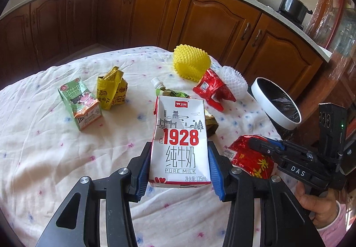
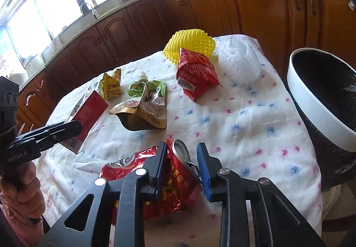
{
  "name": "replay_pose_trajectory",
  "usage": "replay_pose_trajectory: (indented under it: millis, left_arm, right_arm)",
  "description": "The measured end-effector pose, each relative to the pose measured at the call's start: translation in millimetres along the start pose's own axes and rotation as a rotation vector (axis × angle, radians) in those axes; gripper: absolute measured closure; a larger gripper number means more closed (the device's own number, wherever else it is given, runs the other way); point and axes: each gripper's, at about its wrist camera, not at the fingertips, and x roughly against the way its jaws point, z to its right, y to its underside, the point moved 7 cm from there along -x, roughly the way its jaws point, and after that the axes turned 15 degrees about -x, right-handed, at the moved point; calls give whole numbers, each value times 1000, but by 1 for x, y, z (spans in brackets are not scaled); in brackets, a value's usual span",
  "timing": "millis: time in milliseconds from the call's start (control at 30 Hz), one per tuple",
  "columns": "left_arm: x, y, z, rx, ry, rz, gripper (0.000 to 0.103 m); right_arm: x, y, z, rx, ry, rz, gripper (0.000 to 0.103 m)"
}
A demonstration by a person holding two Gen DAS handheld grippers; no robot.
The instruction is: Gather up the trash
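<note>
Left tool (image 1: 179, 165) pinching the milk carton (image 1: 180, 140) off the bench (image 1: 44, 158), right tool (image 2: 182, 169) spread around the crushed red can (image 2: 178, 171), seemingly not gripped, five-odd wrappers ahead, bin (image 2: 320, 100) right-forward

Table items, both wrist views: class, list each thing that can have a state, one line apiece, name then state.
white milk carton: held upright off the cloth, clamped in the left gripper.
red can: crushed, lying between the right gripper fingers, which look unclosed.
green milk carton: dented, standing.
yellow wrapper: crumpled.
green spout pouch: squashed flat, cap on.
red packet: crumpled.
trash bin: open, black liner.
</note>
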Motion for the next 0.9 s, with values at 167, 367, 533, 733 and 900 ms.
replay_pose_trajectory:
  millis: [167, 367, 533, 733, 900]
  left_arm:
    - [-2, -14, 25, -43, 50, 14, 58]
    - [-15, -30, 62, -103, 115, 18, 58]
    - [-29, -45, 89, -150, 151, 17, 58]
    - [-49, -66, 116, -199, 179, 8, 58]
    - [-68, -88, 138, -252, 192, 5, 58]
  right_arm:
    - [27, -1, 12, -9, 19, 65, 84]
    - [76, -15, 50, -82, 67, 194, 84]
    - [105, -30, 87, -138, 124, 264, 84]
    - [130, -47, 121, -178, 175, 328, 84]
    - [139, -66, 142, -189, 211, 360, 84]
